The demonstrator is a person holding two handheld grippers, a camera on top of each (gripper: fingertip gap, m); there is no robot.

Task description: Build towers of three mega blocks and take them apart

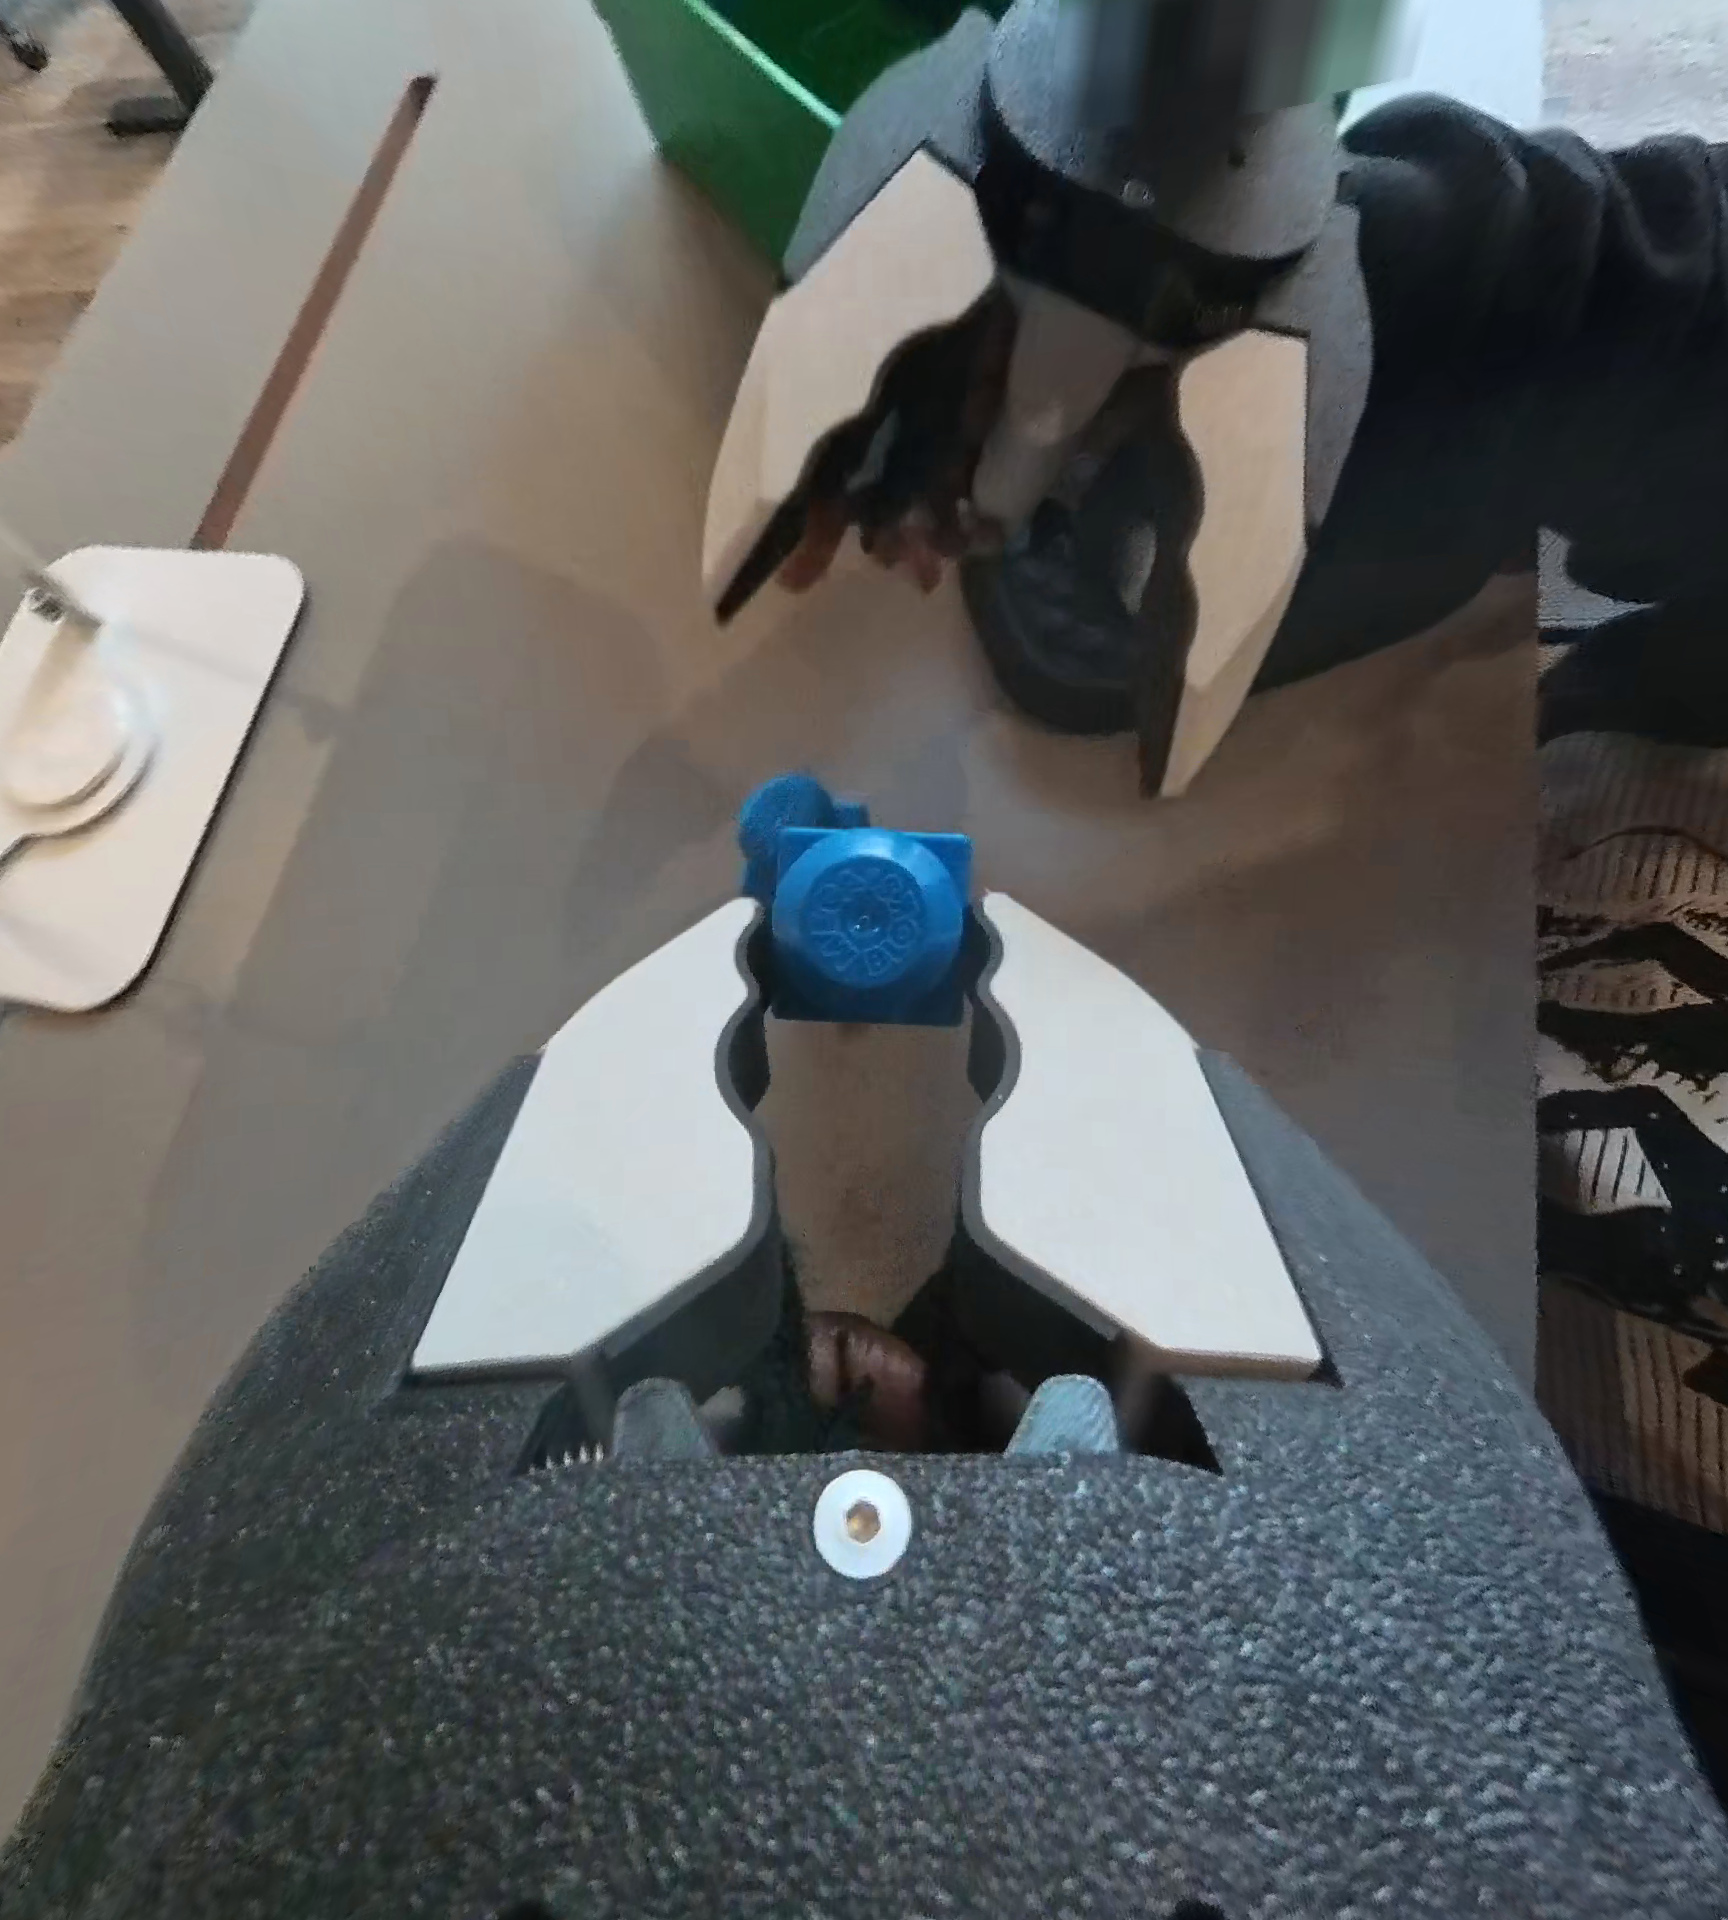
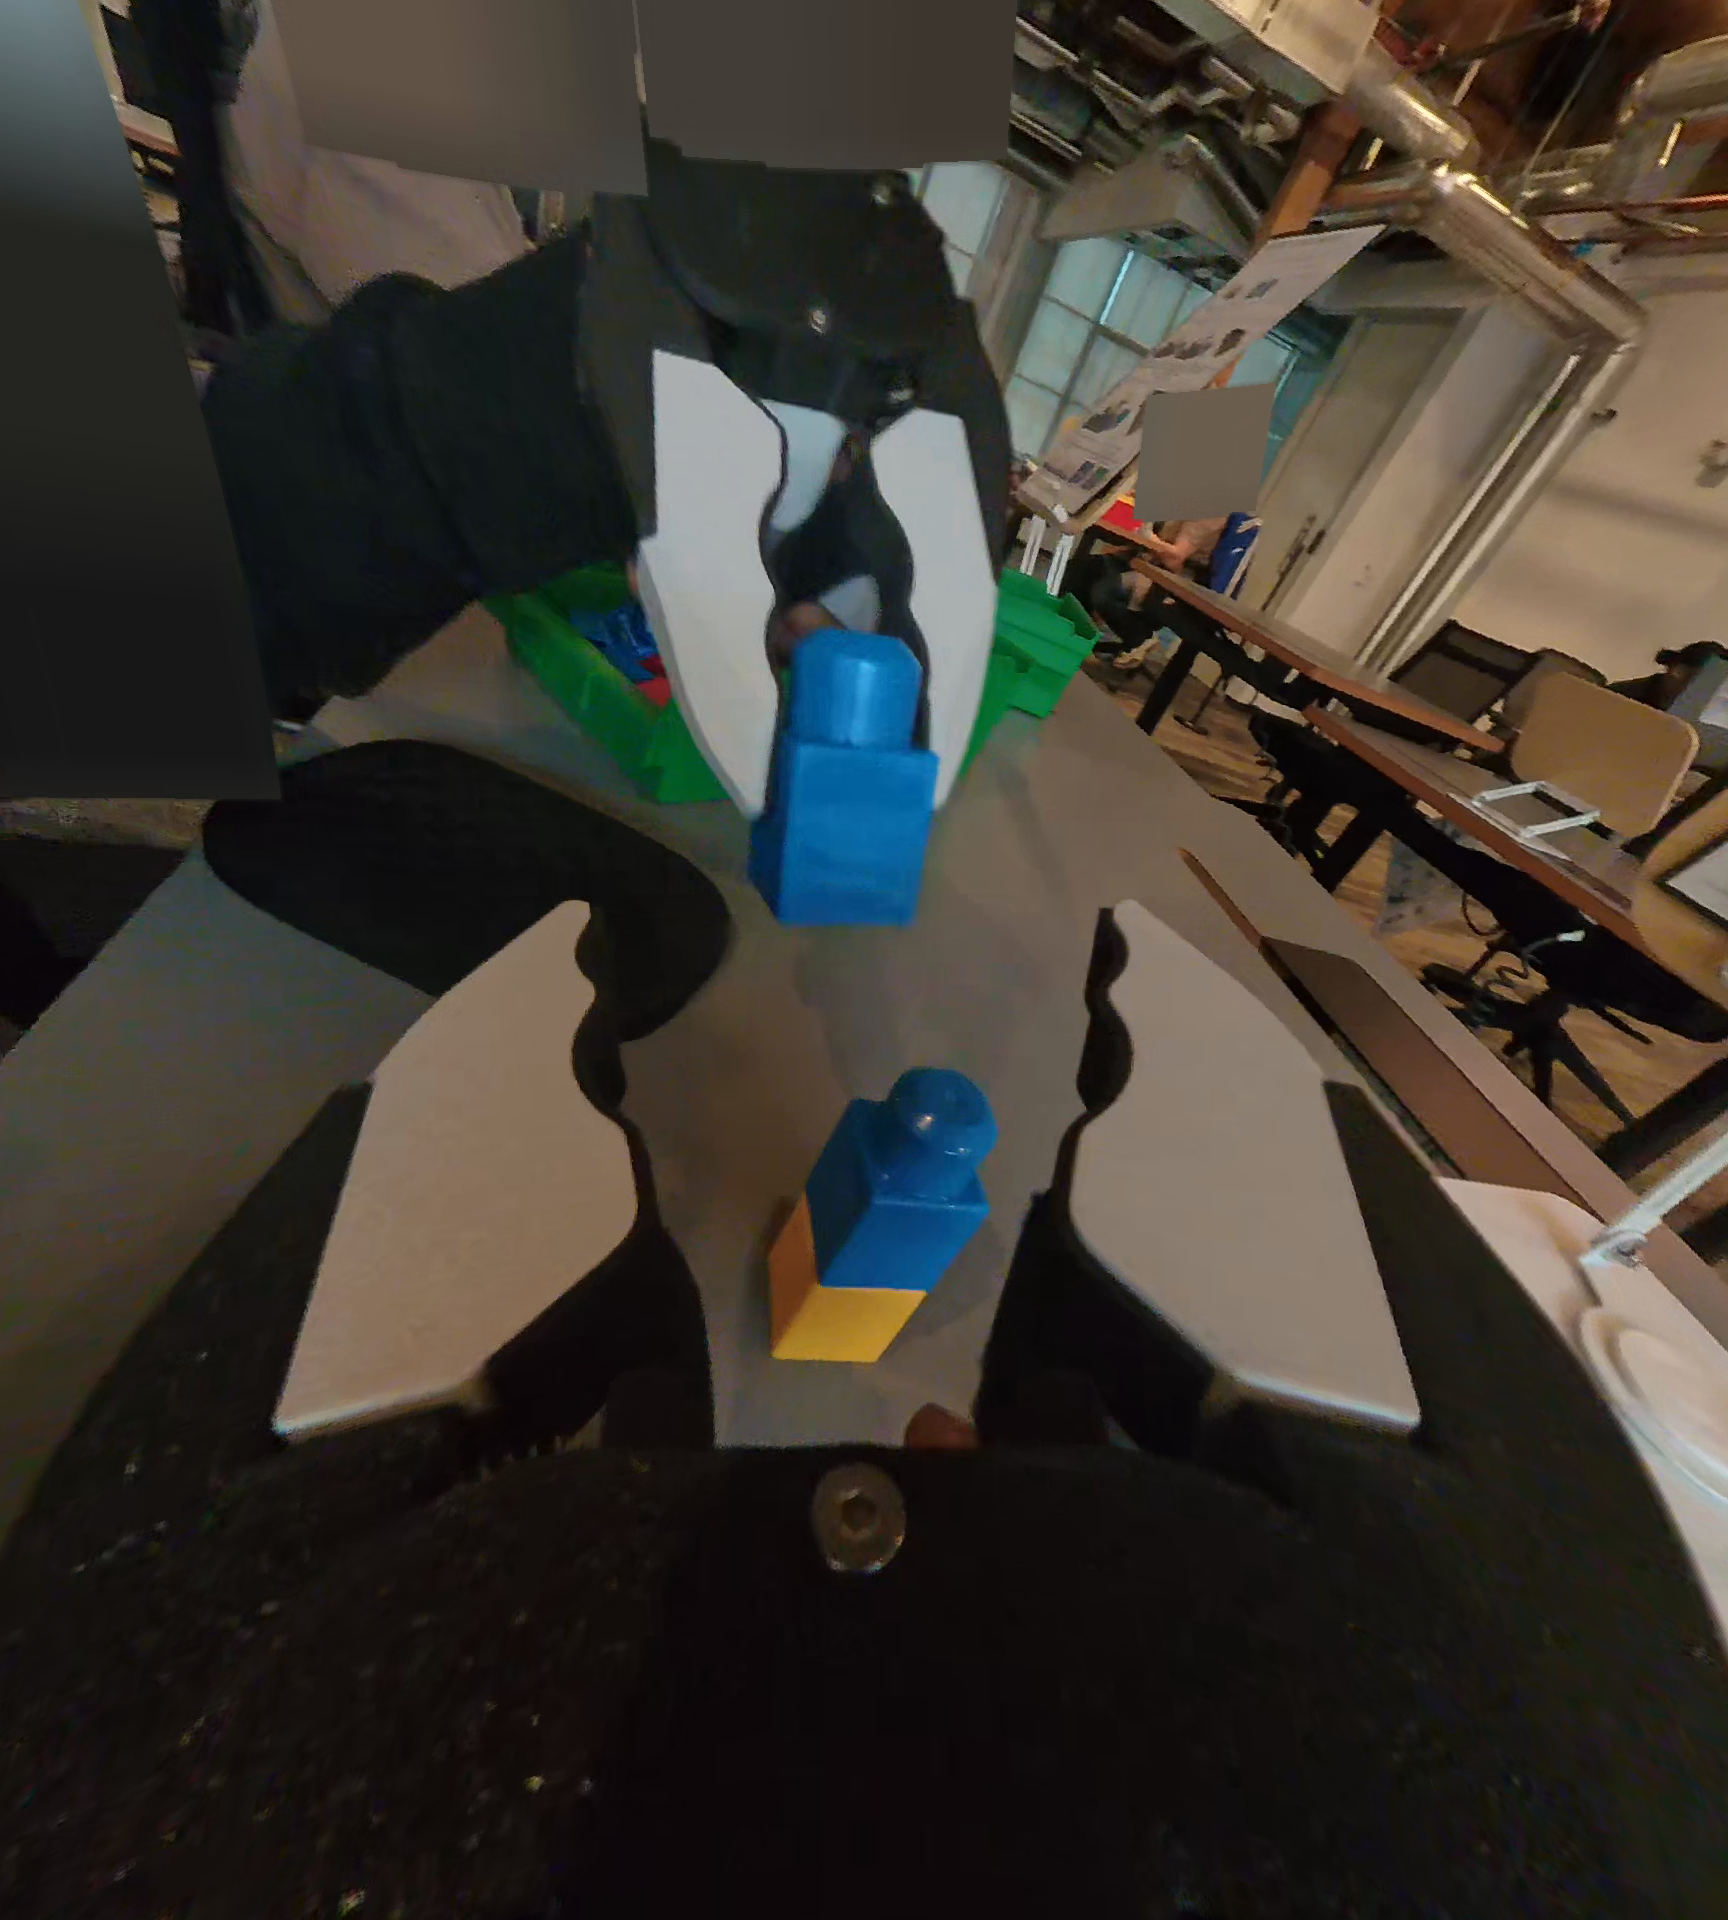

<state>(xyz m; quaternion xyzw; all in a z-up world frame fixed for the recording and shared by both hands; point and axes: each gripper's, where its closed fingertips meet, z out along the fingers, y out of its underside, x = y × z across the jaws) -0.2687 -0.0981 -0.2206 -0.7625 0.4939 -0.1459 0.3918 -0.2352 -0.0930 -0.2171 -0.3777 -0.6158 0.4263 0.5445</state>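
Observation:
My left gripper point(image 1: 870, 920) is shut on a blue block point(image 1: 870, 940) and holds it in the air, stud toward the camera. Just beyond it peeks the stud of a second blue block point(image 1: 787, 816). In the right wrist view that second blue block point(image 2: 901, 1195) sits on a yellow block point(image 2: 839, 1320) as a two-block stack on the grey table point(image 2: 216, 1091). The stack stands between the fingers of my open, empty right gripper point(image 2: 844, 914). The left gripper point(image 2: 844, 795) hangs farther off above the table with its blue block point(image 2: 844, 842). The right gripper also shows open in the left wrist view point(image 1: 943, 701).
A green bin point(image 2: 611, 675) with more blocks stands at the far end of the table; it also shows in the left wrist view point(image 1: 735, 104). A white plate-like pad point(image 1: 101, 769) lies at one table edge. A long slot point(image 1: 320, 312) runs along the tabletop. Other tables and chairs stand beyond. Tip to tip, the grippers are about 4 centimetres apart.

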